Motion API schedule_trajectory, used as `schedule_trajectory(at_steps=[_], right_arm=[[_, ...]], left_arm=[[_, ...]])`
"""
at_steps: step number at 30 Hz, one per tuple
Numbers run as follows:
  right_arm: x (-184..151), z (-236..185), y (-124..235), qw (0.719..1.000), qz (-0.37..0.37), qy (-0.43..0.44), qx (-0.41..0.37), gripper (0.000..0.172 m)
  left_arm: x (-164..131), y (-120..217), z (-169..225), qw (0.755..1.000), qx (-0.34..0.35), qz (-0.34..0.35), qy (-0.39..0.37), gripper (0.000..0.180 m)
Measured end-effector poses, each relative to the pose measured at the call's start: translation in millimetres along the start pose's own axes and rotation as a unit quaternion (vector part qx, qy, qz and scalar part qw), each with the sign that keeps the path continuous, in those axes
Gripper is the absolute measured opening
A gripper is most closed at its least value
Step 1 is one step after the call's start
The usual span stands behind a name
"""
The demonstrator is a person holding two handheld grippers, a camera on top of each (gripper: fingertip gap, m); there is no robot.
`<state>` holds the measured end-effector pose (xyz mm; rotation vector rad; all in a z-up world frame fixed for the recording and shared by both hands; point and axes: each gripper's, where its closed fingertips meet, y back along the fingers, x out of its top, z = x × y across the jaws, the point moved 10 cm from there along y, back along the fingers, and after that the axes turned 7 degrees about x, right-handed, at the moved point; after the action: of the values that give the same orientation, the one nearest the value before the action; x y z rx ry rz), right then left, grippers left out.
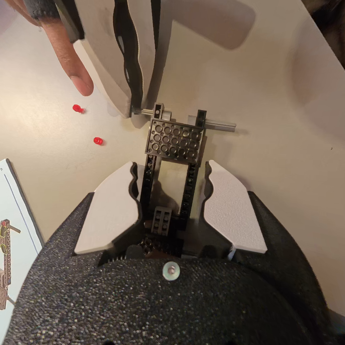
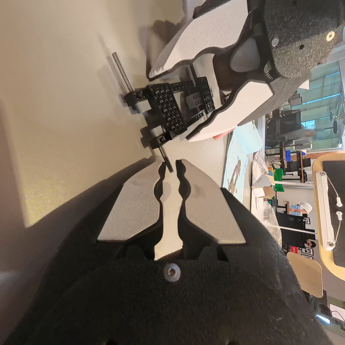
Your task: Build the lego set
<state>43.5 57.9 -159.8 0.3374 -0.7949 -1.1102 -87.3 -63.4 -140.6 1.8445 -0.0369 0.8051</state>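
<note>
A: Where does the black brick frame lie?
B: On the cream table, between the wide-apart fingers of the left gripper, with a gap at the right pad.
A: And the right gripper?
B: Narrowly parted around the grey axle tip, one pad clear.

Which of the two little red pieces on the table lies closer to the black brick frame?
The lower red stud; the other red stud lies farther left of the black frame, near the person's finger.

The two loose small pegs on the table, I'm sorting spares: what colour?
Translucent red pegs; the left wrist view shows them best.
</note>
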Motion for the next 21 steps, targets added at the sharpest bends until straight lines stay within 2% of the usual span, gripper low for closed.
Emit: schedule_trajectory(at_steps=[8,15,21], right_arm=[[-5.0,1.1,3.5,1.000,-0.014,-0.005,-0.001,0.017],[-9.9,2.1,8.3,1.000,-0.025,-0.016,0.000,0.023],[-14.7,2.1,16.7,0.999,-0.033,-0.032,-0.010,0.025]], left_arm=[[-0.1,12.5,2.2,0.999,0.044,0.017,0.021,0.070],[-2.5,23.3,10.3,0.997,0.063,0.017,0.031,0.057],[-7.5,23.4,7.9,0.997,0.071,0.014,0.031,0.059]])
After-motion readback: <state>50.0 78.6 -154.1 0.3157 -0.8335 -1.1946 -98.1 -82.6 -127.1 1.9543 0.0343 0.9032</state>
